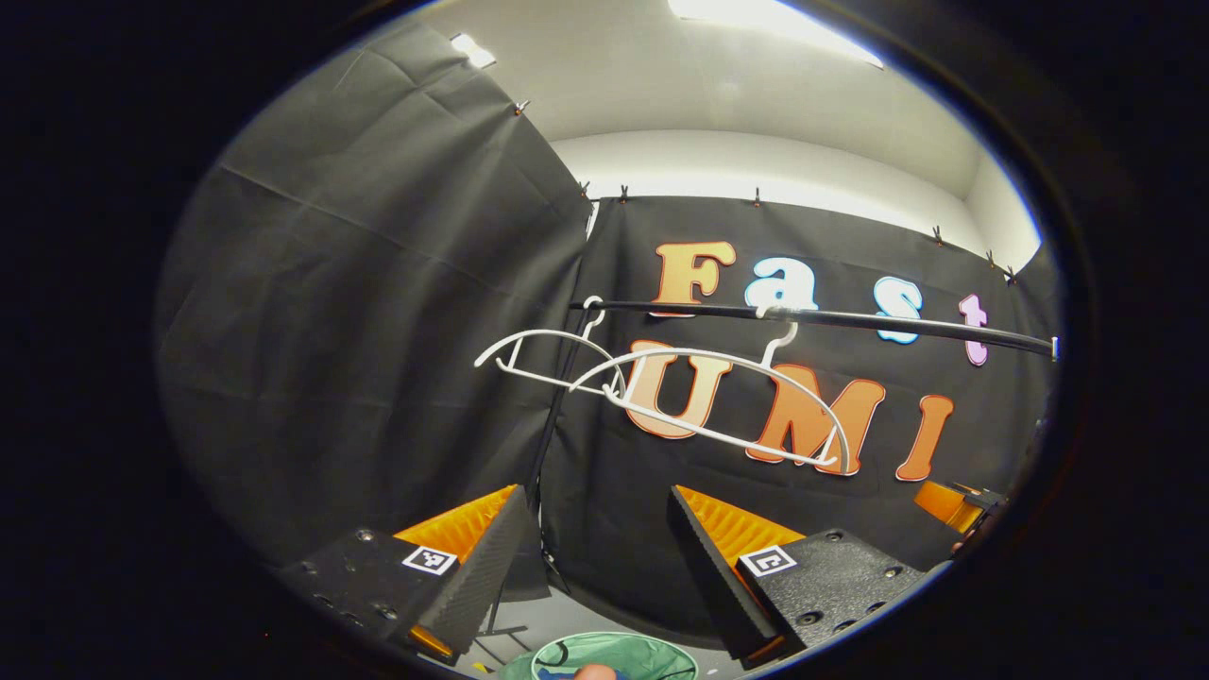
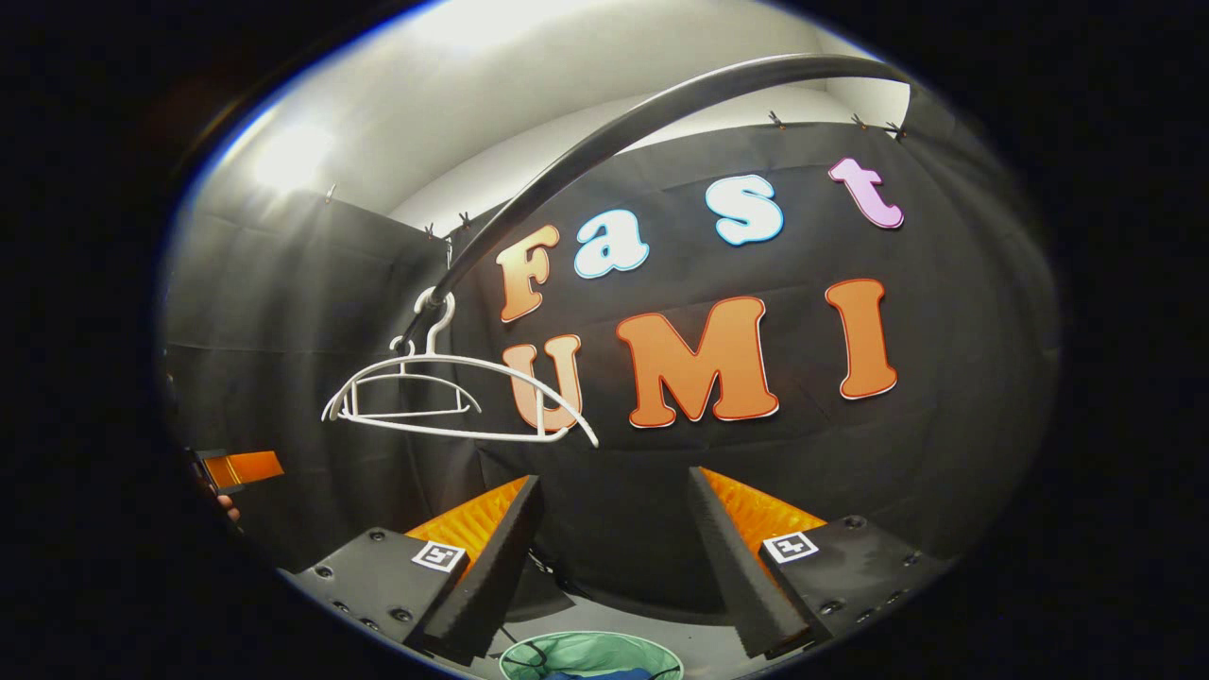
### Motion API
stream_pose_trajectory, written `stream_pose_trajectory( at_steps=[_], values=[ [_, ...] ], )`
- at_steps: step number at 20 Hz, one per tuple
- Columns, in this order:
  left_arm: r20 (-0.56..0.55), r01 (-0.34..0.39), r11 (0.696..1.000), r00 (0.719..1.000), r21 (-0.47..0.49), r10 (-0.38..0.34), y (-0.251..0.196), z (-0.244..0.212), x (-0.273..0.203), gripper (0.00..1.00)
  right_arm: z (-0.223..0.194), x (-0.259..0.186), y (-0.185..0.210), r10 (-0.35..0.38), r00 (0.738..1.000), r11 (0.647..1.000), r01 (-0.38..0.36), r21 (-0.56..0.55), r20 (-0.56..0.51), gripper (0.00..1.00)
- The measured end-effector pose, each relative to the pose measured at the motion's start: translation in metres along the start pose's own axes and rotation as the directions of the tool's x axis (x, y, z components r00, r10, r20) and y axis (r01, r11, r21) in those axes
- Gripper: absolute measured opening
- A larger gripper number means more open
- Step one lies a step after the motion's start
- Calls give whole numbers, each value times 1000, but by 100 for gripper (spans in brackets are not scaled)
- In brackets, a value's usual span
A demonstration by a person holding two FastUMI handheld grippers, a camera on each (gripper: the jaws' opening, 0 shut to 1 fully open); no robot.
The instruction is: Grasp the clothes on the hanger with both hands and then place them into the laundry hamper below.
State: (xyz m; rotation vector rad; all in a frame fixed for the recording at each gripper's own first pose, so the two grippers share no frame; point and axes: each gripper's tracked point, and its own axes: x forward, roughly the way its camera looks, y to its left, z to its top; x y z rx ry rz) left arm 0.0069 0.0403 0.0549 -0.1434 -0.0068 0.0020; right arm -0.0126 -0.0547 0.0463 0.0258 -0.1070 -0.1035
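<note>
Blue cloth (image 2: 597,674) lies in green laundry hamper (image 2: 529,656) below, little of it visible. Soft, light, likely limp (judging by fabric); pinch bunched fold. Two white hangers (image 1: 718,397) bare on black rail (image 1: 850,319). Left gripper (image 1: 597,557), right gripper (image 2: 614,548): jaws apart, holding nothing. Rail and hangers overhead could snag; other gripper near.

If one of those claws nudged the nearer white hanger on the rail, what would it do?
The white hanger would probably swing: it hangs from the rail by a single hook. It looks like thin, bare plastic, so likely light and fairly stiff. It might also slide along the smooth rail. Both the left claw and right claw are open below it.
</note>
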Motion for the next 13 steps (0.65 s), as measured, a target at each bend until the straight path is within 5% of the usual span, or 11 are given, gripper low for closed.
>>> stream_pose_trajectory(
  at_steps=[13],
  values=[
    [-28, 14, 1000, 999, -1, -14, -3, -7, 6, 89, -2, 1, 2, -10, 1000, 1000, 10, -1, 5, 100]
  ],
)
